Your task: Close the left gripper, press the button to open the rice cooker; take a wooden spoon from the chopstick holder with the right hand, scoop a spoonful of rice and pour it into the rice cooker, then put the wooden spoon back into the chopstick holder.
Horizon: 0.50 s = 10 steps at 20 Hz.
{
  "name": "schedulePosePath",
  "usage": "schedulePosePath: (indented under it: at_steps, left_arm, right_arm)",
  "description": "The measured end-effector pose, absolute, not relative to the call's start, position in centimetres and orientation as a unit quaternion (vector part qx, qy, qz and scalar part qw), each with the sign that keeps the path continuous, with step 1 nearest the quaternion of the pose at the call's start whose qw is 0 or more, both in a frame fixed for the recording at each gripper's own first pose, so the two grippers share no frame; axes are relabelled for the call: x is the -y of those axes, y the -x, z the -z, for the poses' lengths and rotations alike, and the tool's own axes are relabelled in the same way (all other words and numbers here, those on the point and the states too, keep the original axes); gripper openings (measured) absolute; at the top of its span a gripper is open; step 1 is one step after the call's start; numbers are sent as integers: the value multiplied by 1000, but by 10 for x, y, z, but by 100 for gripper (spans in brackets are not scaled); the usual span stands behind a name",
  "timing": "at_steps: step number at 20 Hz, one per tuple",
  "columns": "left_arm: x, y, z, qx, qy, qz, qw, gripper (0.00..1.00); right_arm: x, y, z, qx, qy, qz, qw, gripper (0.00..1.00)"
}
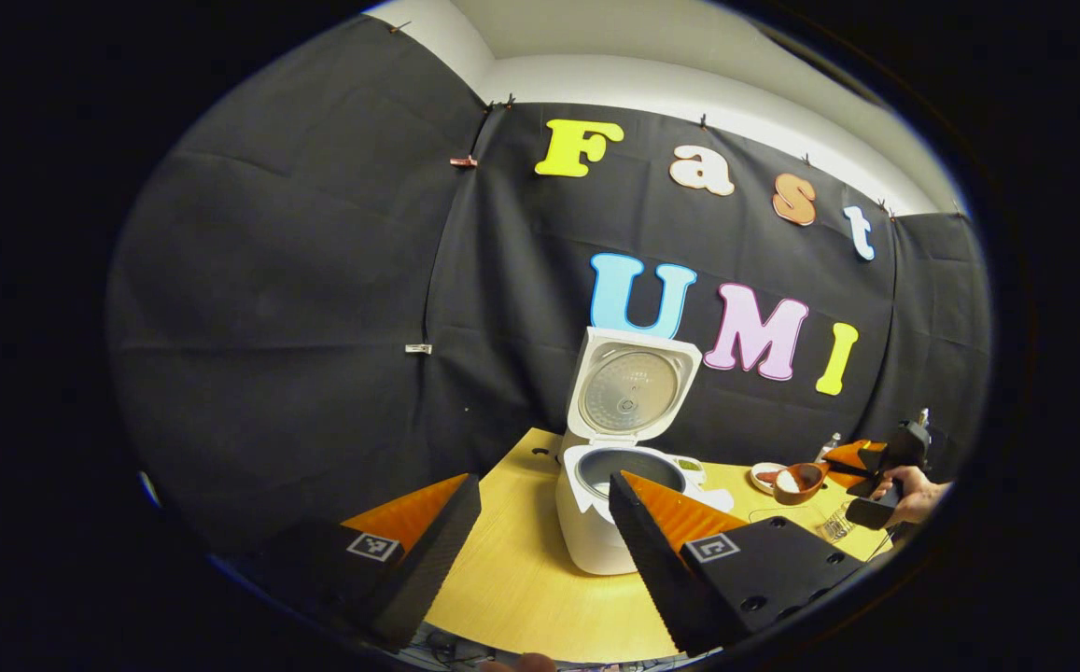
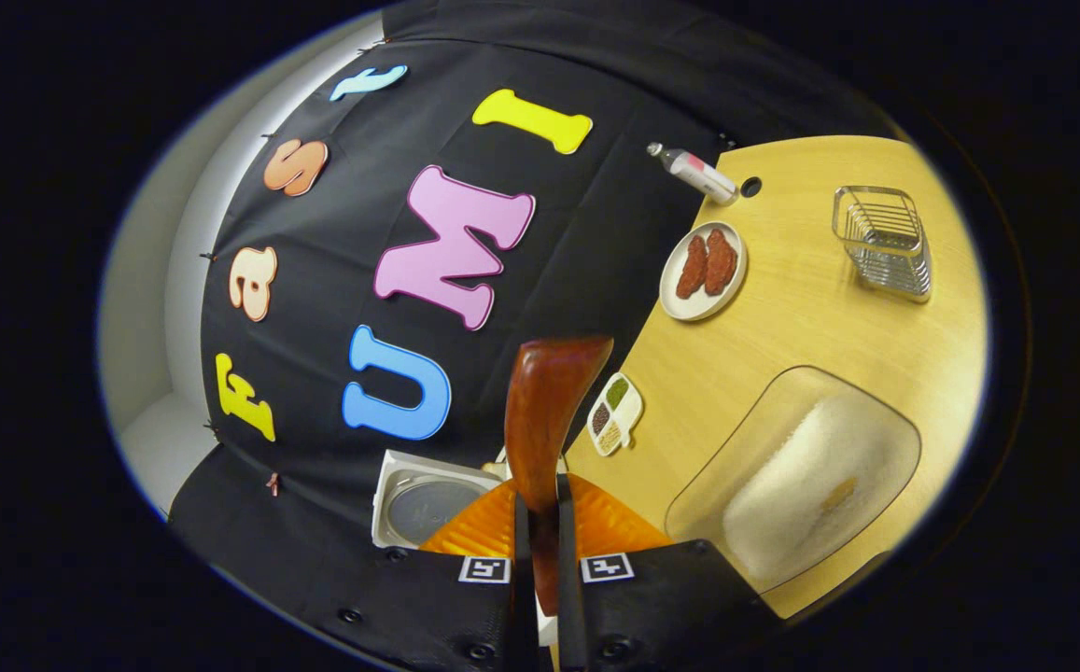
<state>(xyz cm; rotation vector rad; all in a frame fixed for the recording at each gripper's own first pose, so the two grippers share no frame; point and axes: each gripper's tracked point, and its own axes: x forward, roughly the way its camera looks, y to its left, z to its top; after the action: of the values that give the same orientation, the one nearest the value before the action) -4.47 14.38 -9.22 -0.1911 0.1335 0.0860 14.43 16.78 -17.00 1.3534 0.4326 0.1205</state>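
Wood table (image 1: 521,579): rice cooker (image 1: 600,523) lid up, left gripper (image 1: 544,509) fingers spread before it. Right gripper (image 2: 540,523) pinches wooden spoon (image 2: 544,411); right gripper view adds rice container (image 2: 810,476) beside cooker.

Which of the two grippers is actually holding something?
The right gripper: its fingers clamp the wooden spoon. The left gripper is open, holding nothing.
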Motion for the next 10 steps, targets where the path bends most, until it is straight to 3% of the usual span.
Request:
schedulePosePath:
  at_steps: [5,10]
  left_arm:
    - [-156,52,101,-70,95,-50,992,95]
    - [-165,53,102,-72,96,-56,991,95]
  right_arm:
    - [-229,-169,125,-196,-628,-98,747,12]
    - [-290,-197,111,-202,-601,-117,764,13]
